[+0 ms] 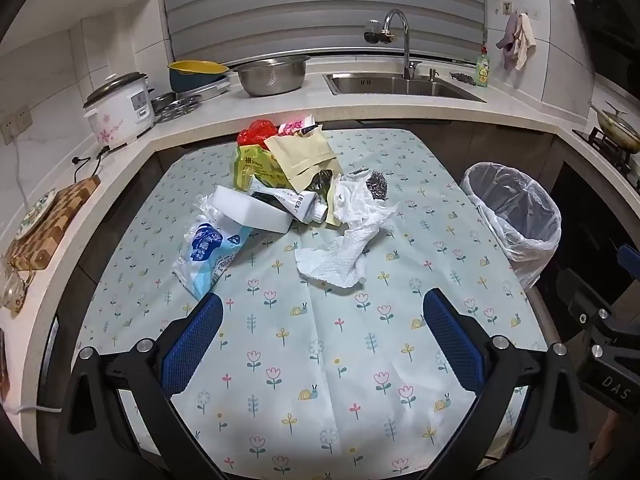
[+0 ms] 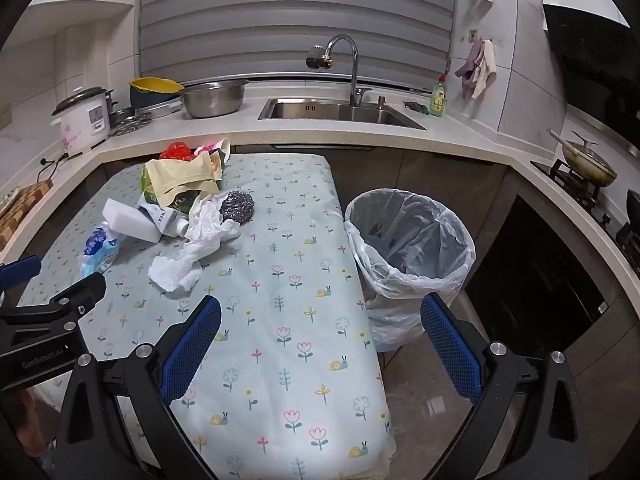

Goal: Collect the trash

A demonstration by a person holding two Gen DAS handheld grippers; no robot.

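A heap of trash lies on the far half of the flowered tablecloth (image 1: 320, 344): crumpled white paper towel (image 1: 340, 256), a blue and white plastic wrapper (image 1: 208, 252), a white block (image 1: 248, 212), a squeezed tube (image 1: 300, 206), a beige paper pouch (image 1: 304, 156), a yellow-green bag (image 1: 252, 168), a red bag (image 1: 256, 130) and a steel scourer (image 1: 378, 184). My left gripper (image 1: 322, 320) hovers open over the near cloth, nothing between its blue pads. My right gripper (image 2: 320, 328) is open too, over the table's right edge, short of the lined bin (image 2: 408, 240).
The bin (image 1: 516, 216) stands on the floor right of the table. Behind runs a counter with a rice cooker (image 1: 120, 112), steel colander (image 1: 272, 76), sink (image 1: 400, 84) and soap bottle (image 1: 483, 68). A chopping board (image 1: 52, 224) lies left; a pan (image 2: 588, 164) sits on the stove right.
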